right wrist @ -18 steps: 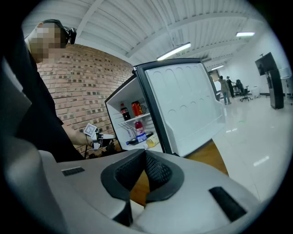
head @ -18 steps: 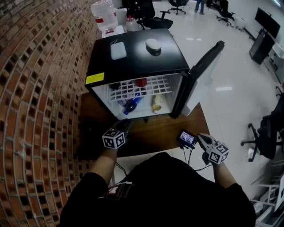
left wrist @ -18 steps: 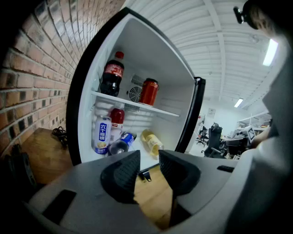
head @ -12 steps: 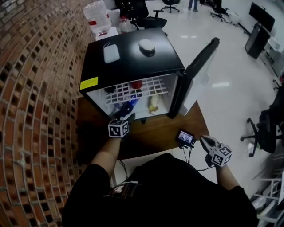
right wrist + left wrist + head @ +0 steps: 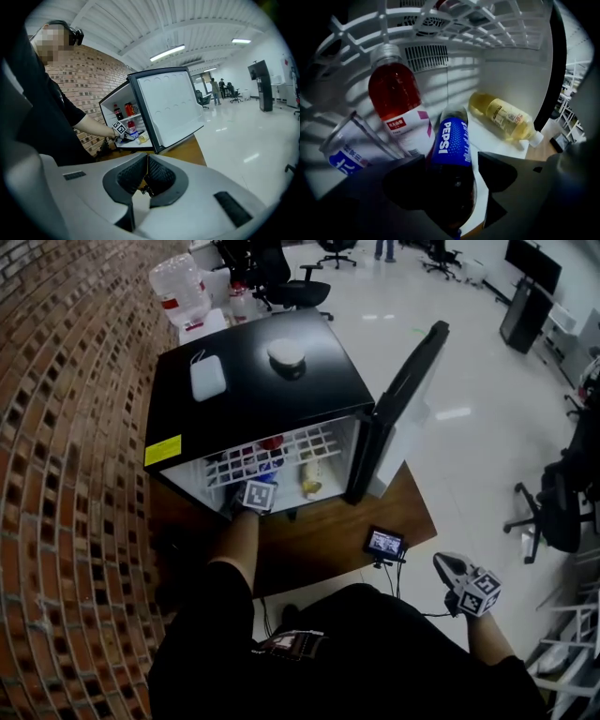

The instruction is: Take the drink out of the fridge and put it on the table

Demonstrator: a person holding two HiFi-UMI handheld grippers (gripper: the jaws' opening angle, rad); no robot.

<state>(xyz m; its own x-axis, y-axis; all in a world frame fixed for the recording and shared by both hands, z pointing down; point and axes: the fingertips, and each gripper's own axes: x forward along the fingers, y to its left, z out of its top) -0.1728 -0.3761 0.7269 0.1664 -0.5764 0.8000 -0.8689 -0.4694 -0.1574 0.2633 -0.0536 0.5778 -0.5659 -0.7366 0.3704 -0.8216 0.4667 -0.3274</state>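
Since the earlier frames our left gripper (image 5: 260, 495) has moved up the frame from the wooden desk (image 5: 328, 531) into the open black fridge (image 5: 253, 381). The head view hides its jaws under the marker cube. Its own view shows them standing well apart, with the dark Pepsi bottle (image 5: 450, 140) lying on the smooth white fridge floor between them, unclamped. The bottle's near end is lost behind the gripper body. A red drink bottle (image 5: 393, 93) and a clear blue-labelled container (image 5: 349, 150), cut off at lower left, lie left of it. A yellow bottle (image 5: 501, 115) lies to its right, under the white wire shelf (image 5: 454, 18). Our right gripper (image 5: 448, 565) hangs at lower right, its textured jaws closed together and empty.
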